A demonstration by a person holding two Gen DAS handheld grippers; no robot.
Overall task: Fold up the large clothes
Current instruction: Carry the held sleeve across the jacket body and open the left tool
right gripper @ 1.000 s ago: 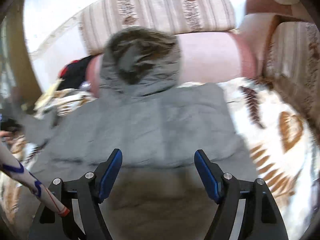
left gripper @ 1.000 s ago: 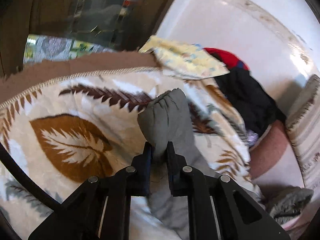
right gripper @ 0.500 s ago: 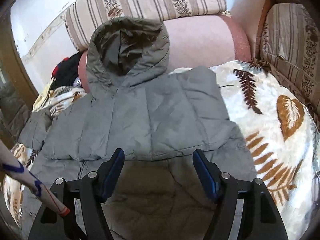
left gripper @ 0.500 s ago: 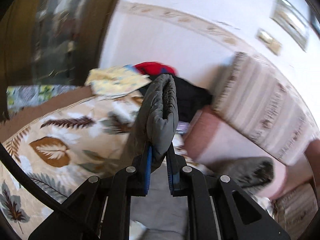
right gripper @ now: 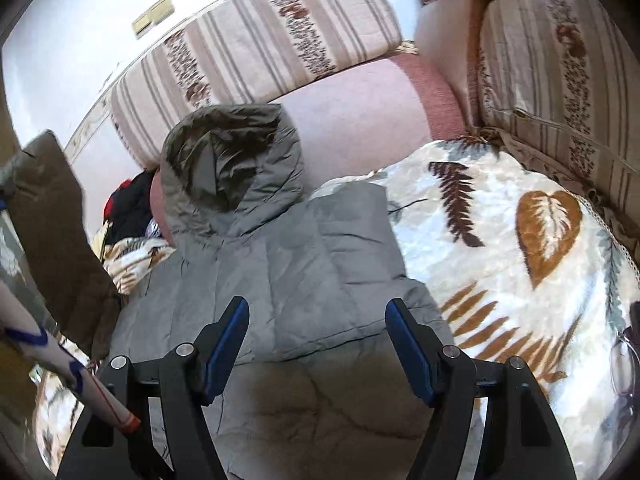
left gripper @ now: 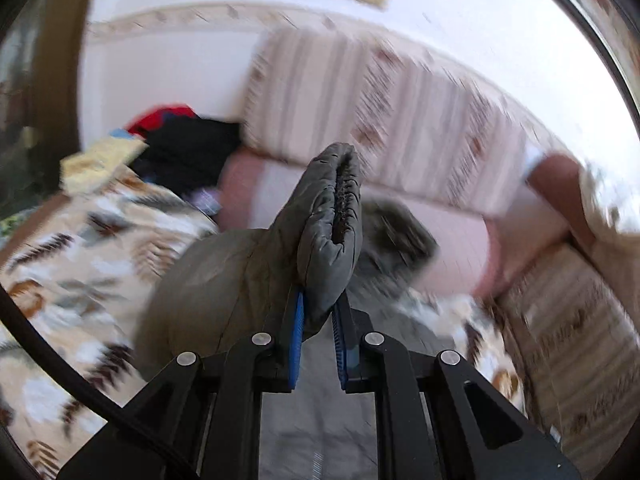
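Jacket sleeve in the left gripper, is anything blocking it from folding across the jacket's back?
Nothing visible: the left gripper pinches the sleeve cuff, and the jacket's back lies bare under the open right gripper.

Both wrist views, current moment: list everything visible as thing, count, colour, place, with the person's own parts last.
Padded hooded jacket: one, grey, spread flat on the blanket, hood toward the sofa back.
Jacket sleeve cuff: one, grey, lifted off the blanket, clamped in the left gripper.
Leaf-print blanket: one, cream with brown leaves, covering the seat.
Striped back cushions: several, beige and brown, along the sofa back.
Pink sofa bolster: one, behind the hood.
Pile of clothes: black, red and yellow, far left end of the sofa.
Wall plates: two, pale yellow, above the cushions.
Eyeglasses: one, right edge of the blanket.
Left gripper: black with blue pads, shut on the cuff.
Right gripper: open, above the jacket.
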